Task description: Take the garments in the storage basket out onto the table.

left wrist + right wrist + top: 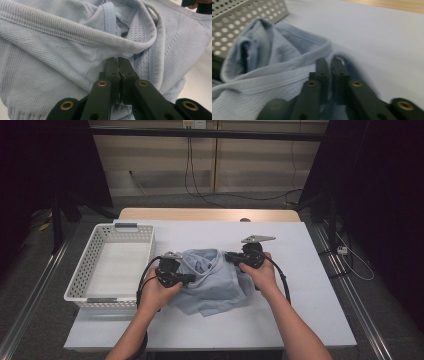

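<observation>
A crumpled light blue knit garment lies in the middle of the white table. My left gripper meets its left side, and in the left gripper view the jaws stand pressed together on a fold of the garment just under a ribbed hem. At the garment's upper right edge is my right gripper. Its jaws are closed with the ribbed edge of the garment pinched between them. Each gripper is held by a hand coming in from the near edge.
A white perforated basket stands to the left of the garment and has nothing in it; its wall rises behind the cloth. White table surface extends to the right, with a wooden strip along the far edge.
</observation>
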Motion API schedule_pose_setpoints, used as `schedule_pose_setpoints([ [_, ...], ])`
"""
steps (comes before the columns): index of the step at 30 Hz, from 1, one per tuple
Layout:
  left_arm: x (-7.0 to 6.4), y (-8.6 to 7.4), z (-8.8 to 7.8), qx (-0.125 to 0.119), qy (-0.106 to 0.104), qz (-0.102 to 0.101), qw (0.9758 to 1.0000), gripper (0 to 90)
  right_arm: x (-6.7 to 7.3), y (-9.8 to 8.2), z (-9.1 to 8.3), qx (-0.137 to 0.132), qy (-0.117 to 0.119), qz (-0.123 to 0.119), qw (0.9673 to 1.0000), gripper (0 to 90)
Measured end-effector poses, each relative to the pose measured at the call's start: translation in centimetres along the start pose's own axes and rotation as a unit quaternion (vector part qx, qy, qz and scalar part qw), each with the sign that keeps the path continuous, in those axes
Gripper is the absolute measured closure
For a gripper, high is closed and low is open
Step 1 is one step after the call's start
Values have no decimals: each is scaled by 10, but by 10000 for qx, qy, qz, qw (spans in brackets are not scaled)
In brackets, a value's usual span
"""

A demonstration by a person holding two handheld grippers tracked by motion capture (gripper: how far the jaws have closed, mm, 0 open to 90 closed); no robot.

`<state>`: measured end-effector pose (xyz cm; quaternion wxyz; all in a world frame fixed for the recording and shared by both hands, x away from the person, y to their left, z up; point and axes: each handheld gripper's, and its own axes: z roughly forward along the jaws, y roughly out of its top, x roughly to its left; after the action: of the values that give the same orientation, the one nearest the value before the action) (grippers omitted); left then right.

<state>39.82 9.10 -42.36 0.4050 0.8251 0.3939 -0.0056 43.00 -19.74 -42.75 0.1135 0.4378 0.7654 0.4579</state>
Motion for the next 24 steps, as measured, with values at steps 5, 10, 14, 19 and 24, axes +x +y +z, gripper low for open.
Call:
schedule_pose_setpoints([
  [5,1,0,-1,-54,-38,-41,10000,870,9,0,-7,-5,114,-129,9999,891],
  [10,2,3,-5,-136,-68,-75,9999,858,22,-8,-17,-12,333,-256,9991,892],
  [14,2,4,-6,-198,-103,-107,9997,835,32,-16,-23,-28,468,-358,9983,892],
  [19,3,5,-7,-221,-134,-115,9996,801,43,-27,-26,49,601,-505,9969,893],
  [24,2,8,-9,-255,-177,-116,9994,732,50,-34,-27,79,669,-582,9960,893],
])
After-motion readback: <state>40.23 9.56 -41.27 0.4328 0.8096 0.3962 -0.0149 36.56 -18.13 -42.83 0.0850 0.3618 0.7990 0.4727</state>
